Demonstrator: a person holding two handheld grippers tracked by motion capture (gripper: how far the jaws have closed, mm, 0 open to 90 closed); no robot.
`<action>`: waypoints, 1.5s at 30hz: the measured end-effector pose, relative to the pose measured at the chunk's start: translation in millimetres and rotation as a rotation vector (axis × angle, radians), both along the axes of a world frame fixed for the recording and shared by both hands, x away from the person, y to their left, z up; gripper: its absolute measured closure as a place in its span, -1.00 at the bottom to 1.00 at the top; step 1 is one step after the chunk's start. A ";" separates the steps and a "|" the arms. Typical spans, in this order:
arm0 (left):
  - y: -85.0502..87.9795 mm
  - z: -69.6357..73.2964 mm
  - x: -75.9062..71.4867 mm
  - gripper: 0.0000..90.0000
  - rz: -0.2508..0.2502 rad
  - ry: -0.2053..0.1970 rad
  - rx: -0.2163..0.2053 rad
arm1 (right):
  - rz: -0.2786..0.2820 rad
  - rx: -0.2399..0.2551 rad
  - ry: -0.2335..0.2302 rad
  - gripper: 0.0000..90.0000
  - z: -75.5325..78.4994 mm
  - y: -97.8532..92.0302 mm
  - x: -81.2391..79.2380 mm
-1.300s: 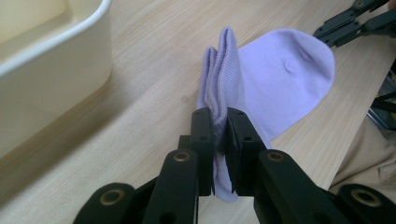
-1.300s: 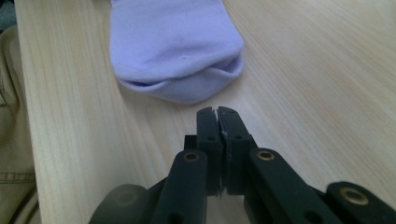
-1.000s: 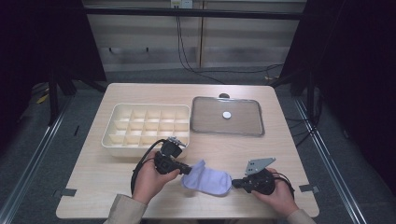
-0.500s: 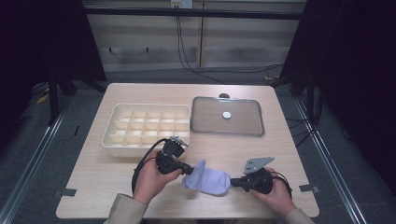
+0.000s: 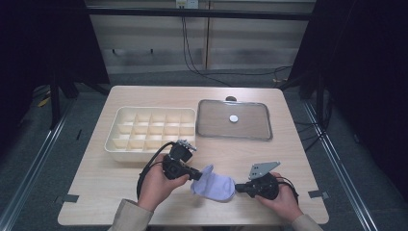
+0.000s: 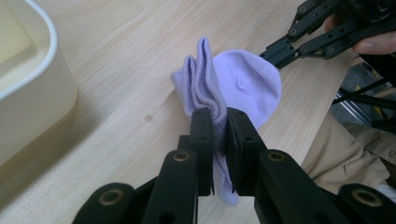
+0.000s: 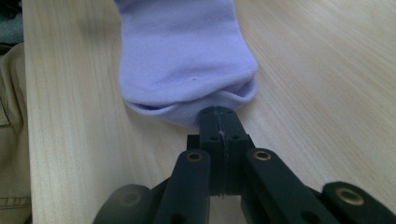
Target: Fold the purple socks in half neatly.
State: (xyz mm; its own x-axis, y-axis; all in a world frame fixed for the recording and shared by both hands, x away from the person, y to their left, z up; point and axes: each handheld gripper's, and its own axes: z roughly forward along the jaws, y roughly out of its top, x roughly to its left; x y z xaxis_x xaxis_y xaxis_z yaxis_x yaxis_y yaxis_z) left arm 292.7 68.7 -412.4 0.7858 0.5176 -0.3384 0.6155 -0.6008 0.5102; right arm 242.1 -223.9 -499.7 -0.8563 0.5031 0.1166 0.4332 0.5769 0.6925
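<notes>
Sock (image 5: 215, 185), lilac and soft, lies on the table's (image 5: 288, 159) near edge, stretched between both grippers. Left gripper (image 6: 217, 122) pinches its bunched cuff; right gripper (image 7: 219, 116) is clamped on the opposite edge. Light, floppy fabric; edges give the best hold.

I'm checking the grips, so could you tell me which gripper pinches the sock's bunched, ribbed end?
The left gripper: its jaws clamp the gathered ribbed folds of the lilac sock, while the right gripper nips its smooth edge.
</notes>
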 end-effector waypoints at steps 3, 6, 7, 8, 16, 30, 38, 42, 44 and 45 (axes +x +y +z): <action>-2.0 1.5 -0.5 0.82 -0.002 0.006 -0.002 | 0.005 0.002 -0.001 1.00 -0.2 1.3 0.2; -4.2 1.0 -0.9 0.81 -0.004 0.009 0.005 | 0.008 0.005 -0.002 1.00 -0.5 2.0 0.6; -4.7 0.7 -0.6 0.81 -0.011 0.004 0.009 | 0.009 0.006 -0.002 1.00 -0.6 2.1 0.7; -5.7 0.4 -1.1 0.81 -0.001 0.006 0.006 | 0.007 0.006 0.002 1.00 -0.5 2.3 0.5; -11.9 -1.3 1.0 0.81 -0.018 0.020 0.012 | 0.018 0.006 0.003 1.00 -0.4 3.6 0.6; -26.3 -6.2 0.2 0.80 -0.040 0.031 0.031 | 0.021 0.014 -0.002 1.00 -1.0 5.8 0.7; -35.7 -10.4 0.1 0.80 -0.054 0.039 0.040 | 0.024 0.021 0.002 1.00 -1.7 6.9 0.8; -38.9 -12.9 0.7 0.80 -0.065 0.041 0.049 | 0.025 0.026 0.004 1.00 -2.0 7.6 0.8; -40.0 -14.1 0.9 0.80 -0.068 0.051 0.055 | 0.026 0.025 0.001 1.00 -2.1 7.9 0.7; -40.5 -14.6 0.9 0.80 -0.065 0.050 0.052 | 0.026 0.026 0.000 1.00 -2.2 7.9 0.7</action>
